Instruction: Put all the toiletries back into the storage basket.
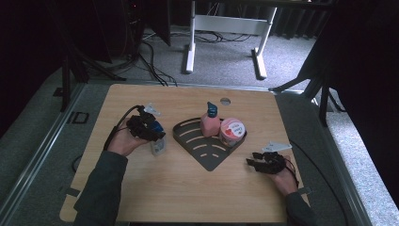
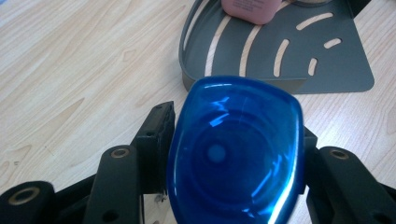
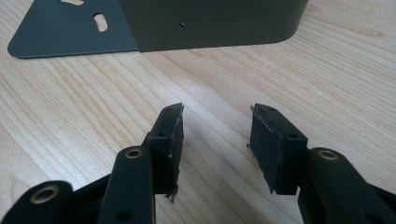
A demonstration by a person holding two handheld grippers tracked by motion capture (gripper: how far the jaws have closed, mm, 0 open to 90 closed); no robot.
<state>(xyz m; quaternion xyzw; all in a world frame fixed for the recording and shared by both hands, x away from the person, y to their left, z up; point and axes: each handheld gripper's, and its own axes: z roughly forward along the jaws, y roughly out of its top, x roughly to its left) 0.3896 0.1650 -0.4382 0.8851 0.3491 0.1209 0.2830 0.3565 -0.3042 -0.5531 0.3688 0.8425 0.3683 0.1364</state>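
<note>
A small clear bottle (image 1: 158, 145) with a glossy blue cap (image 2: 233, 154) stands on the wooden table just left of a dark grey corner rack (image 1: 207, 155). My left gripper (image 1: 154, 134) comes down on it from above, and its pads (image 2: 159, 140) sit tight against both sides of the cap. In the rack stand a pink bottle (image 1: 210, 123) with a teal top and a round tub (image 1: 232, 129) with a pink and white lid. My right gripper (image 1: 251, 164) rests low over the table right of the rack, open, with bare wood between its jaws (image 3: 217, 112).
The rack's outer wall (image 3: 210, 23) rises just ahead of the right gripper. A round hole (image 1: 225, 100) sits near the table's far edge. Beyond the table stand white desk legs (image 1: 190, 44) and floor cables. Bare wood stretches along the front of the table.
</note>
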